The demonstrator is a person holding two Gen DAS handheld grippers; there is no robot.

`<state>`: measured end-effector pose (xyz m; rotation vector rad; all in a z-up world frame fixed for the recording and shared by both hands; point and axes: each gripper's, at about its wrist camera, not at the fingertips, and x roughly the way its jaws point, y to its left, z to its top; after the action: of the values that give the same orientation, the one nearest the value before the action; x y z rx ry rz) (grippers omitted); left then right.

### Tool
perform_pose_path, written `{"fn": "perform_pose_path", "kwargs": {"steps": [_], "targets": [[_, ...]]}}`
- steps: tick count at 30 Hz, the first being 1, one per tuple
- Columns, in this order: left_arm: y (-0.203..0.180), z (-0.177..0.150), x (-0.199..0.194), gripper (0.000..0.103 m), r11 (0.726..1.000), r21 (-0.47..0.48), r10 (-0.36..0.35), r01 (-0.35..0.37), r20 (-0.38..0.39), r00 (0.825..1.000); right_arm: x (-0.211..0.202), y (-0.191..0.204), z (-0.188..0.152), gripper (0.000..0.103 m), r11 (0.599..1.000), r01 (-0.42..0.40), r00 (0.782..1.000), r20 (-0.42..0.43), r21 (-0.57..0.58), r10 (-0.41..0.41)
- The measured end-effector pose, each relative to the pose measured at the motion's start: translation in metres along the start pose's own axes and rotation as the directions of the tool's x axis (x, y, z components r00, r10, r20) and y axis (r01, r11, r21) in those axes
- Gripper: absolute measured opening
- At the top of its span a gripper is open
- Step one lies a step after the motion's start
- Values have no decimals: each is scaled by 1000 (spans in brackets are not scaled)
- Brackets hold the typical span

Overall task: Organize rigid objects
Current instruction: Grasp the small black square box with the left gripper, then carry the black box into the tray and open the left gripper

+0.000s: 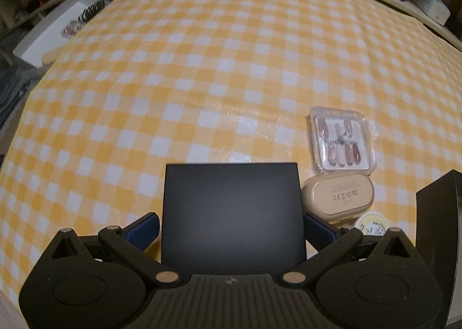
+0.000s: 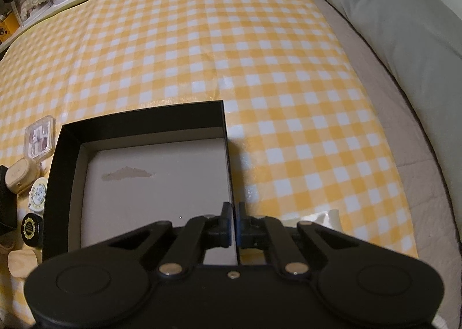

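**Two tongs hold box and lid, small things wait between**

The right tongs (image 2: 234,223) are pressed together on the right wall of the open black cardboard box (image 2: 138,173) — probably to keep it steady for loading. The left tongs (image 1: 231,228) stand spread around the flat black square lid (image 1: 232,213); whether they press it, I cannot tell. On the bed's yellow checked cloth (image 1: 202,69), near its front edge, lie the clear plastic nail case (image 1: 342,139), the beige oval case (image 1: 339,196) and the round white tin (image 1: 371,226).

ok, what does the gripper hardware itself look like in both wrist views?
Both match: the left gripper and right gripper have matte black plastic bodies with two round housings, black linkage arms with metallic pivot pins, and blue finger pads. A ribbed centre section shows on the left one. No cables, sleeves or hands visible.
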<state>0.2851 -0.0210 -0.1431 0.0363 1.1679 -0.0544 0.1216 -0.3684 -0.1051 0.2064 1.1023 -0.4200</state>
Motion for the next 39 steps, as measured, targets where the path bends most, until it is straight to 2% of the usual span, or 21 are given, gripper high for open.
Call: {"fn": "perform_pose_path", "kwargs": {"steps": [4, 9, 14, 18, 21, 25, 31, 33, 39], "targets": [[4, 0, 6, 99, 999, -20, -25, 24, -20, 999, 2, -1, 1, 4, 1000, -2, 1000, -12, 6, 2], [7, 4, 2, 98, 1000, -20, -14, 14, -8, 1000, 7, -4, 3, 4, 1000, -6, 1000, -14, -3, 5], [13, 8, -25, 98, 997, -66, -41, 44, 55, 998, 7, -3, 1, 4, 1000, -3, 1000, -13, -2, 3], [12, 9, -47, 98, 996, -65, -60, 69, 121, 991, 8, -3, 1, 4, 1000, -3, 1000, -13, 0, 3], [5, 7, -64, 98, 990, -64, -116, 126, 148, 982, 8, -2, 1, 4, 1000, -3, 1000, -13, 0, 3], [-14, 2, -84, 98, 962, -58, -255, 265, 144, 956, 8, -1, 1, 3, 1000, -3, 1000, -12, 0, 3], [-65, -13, -103, 99, 894, 6, -446, 449, 128, 886, 9, -1, 0, 3, 1000, -5, 1000, -11, 2, 5], [-83, -17, -106, 99, 874, 29, -485, 485, 118, 867, 10, -1, 1, 3, 1000, -13, 1000, -12, -3, 13], [-140, -26, -96, 99, 842, 53, -540, 537, 68, 839, 3, 0, 4, 3, 999, -34, 999, -1, -11, 34]]}}
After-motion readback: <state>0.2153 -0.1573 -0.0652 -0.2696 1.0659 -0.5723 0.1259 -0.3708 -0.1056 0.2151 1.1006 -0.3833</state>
